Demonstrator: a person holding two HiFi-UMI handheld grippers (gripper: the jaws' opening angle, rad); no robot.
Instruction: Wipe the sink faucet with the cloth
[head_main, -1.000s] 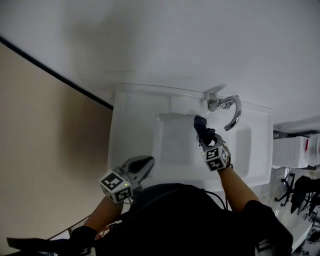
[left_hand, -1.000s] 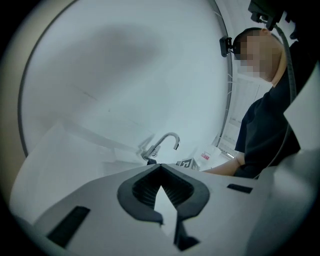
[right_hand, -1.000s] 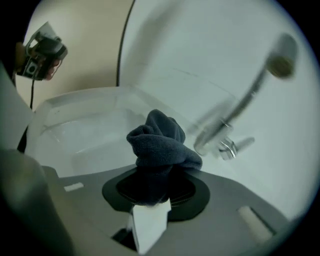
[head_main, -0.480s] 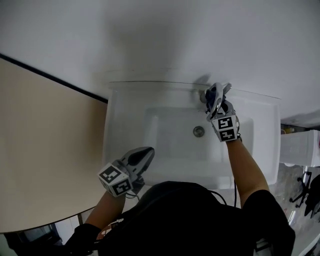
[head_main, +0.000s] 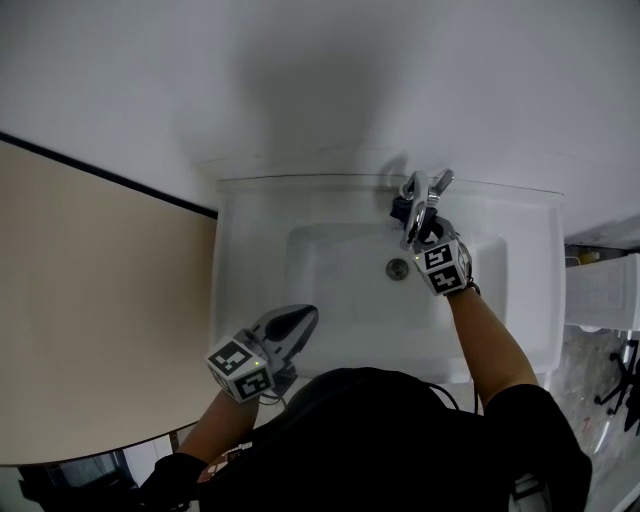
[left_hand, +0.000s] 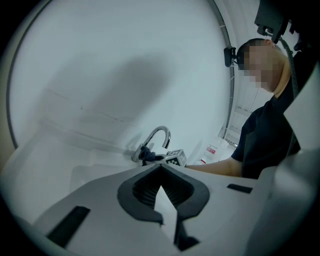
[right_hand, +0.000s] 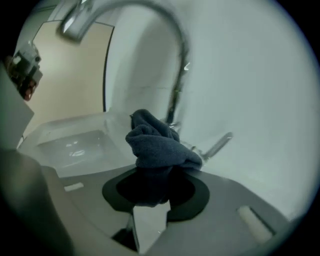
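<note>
The chrome faucet (head_main: 417, 196) arches over the back rim of the white sink (head_main: 250, 250). My right gripper (head_main: 416, 222) is shut on a bunched dark blue cloth (head_main: 401, 209), which is pressed against the faucet's neck near its base. In the right gripper view the cloth (right_hand: 157, 145) bulges out of the jaws, with the spout (right_hand: 177, 65) curving overhead and the lever (right_hand: 218, 145) to its right. My left gripper (head_main: 303, 318) hovers over the sink's front edge, shut and holding nothing. In the left gripper view, the faucet (left_hand: 158, 137) and cloth (left_hand: 145, 155) show far ahead.
A white wall (head_main: 320, 80) rises right behind the sink. A beige counter (head_main: 90, 300) with a dark back edge lies to the left. The drain (head_main: 398, 267) sits in the basin below the faucet. White storage items (head_main: 605, 290) stand at the right.
My right gripper carried the cloth from over the basin up to the faucet, then shifted a little along it. The left gripper stayed near the sink's front edge.
</note>
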